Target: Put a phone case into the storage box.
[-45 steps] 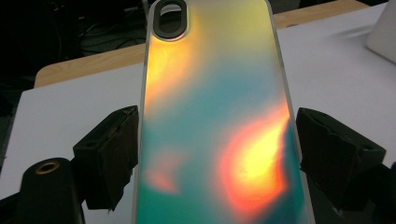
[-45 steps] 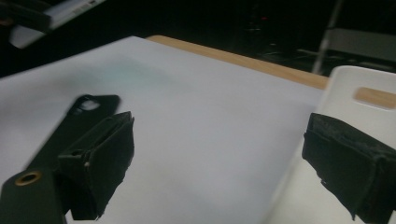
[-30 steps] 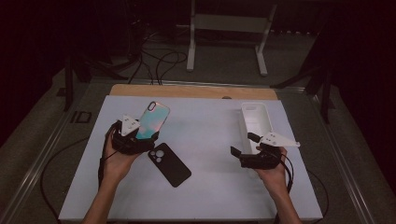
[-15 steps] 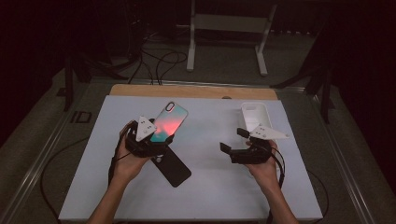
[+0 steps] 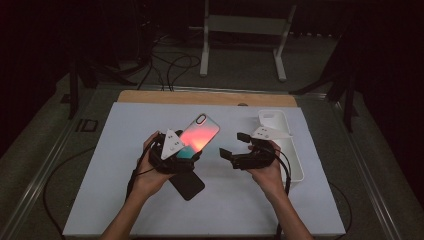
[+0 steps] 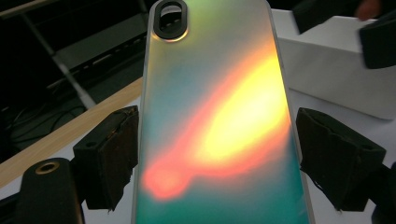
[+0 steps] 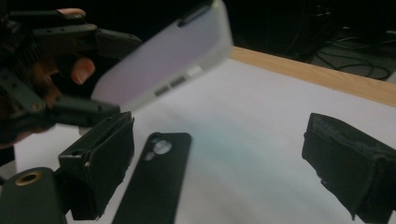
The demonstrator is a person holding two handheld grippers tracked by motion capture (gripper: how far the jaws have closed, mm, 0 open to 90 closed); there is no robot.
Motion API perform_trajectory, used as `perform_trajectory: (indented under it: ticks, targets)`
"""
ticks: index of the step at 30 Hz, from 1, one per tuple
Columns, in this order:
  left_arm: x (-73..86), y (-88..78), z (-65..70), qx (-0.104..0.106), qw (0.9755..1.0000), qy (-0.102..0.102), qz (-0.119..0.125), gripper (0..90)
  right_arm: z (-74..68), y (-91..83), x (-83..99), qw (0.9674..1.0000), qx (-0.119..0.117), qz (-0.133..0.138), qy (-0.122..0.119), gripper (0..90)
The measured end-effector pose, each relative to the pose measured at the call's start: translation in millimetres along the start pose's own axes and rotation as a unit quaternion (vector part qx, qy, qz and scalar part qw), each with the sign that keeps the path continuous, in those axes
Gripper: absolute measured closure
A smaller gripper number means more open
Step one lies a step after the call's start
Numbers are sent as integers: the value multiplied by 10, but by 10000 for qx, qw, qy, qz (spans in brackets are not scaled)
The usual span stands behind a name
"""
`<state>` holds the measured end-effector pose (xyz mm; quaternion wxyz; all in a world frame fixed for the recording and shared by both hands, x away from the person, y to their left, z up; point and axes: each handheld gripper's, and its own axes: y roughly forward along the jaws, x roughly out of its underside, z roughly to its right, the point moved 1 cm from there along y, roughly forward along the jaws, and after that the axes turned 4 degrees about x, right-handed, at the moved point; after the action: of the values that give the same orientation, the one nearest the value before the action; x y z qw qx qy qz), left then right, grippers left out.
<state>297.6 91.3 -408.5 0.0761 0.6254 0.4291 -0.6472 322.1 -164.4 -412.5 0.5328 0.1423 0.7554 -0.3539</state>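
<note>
My left gripper (image 5: pixel 184 150) is shut on the lower end of an iridescent orange and teal phone case (image 5: pixel 200 134), held tilted above the white table (image 5: pixel 125 200). In the left gripper view the case (image 6: pixel 210 116) stands between both pads, camera hole at the top. A black phone (image 5: pixel 187 186) lies flat on the table under my left hand, camera side up (image 7: pixel 152 186). My right gripper (image 5: pixel 231 144) is open and empty, just right of the case with its jaws pointing left. In the right gripper view the case (image 7: pixel 163 65) hangs above and ahead of the wide-apart pads.
A white oblong tray (image 5: pixel 295 160) lies at the table's right side, behind my right hand. A wooden strip (image 5: pixel 200 97) runs along the far edge. Cables trail from both grippers, and a white stand (image 5: pixel 245 30) is on the floor beyond.
My left gripper carried the case to the right, toward the table's middle, and its sheen turned from teal to orange. My right gripper moved left toward the case. The black phone stayed put.
</note>
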Motion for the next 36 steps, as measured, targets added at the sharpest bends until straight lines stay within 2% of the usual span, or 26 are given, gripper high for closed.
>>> perform_trajectory:
  ticks: [6,12,17,21,22,24,27,29,30,33,36]
  targets:
    - [-17,19,81,150,9998,120,67,168,-28,92,-51,9998,-100,-38,156,92]
    - [-33,43,182,282,9992,273,95,168,-25,155,-59,9987,-293,-87,419,150]
    - [-31,103,248,354,9988,337,63,168,-34,181,-71,9960,-467,-197,731,362]
    - [-18,157,272,403,9988,277,68,168,-31,192,-70,9938,-603,-293,890,459]
    - [-18,157,272,403,9988,277,68,168,-31,192,-70,9938,-603,-293,890,459]
    - [-8,184,279,437,9988,229,71,169,-27,179,-68,9926,-721,-304,924,542]
    - [-11,206,297,438,9987,242,47,169,-52,168,-69,9919,-878,-339,848,647]
    - [-13,217,306,442,9987,251,13,169,-64,170,-70,9918,-916,-340,820,676]
    - [-13,222,309,432,9987,277,-8,169,-84,167,-73,9912,-1011,-335,791,756]
    - [-6,236,323,376,9989,291,-57,169,-109,175,-78,9907,-1075,-389,743,802]
    - [-3,260,345,247,9988,380,-193,162,-122,184,-73,9908,-1031,-439,763,825]
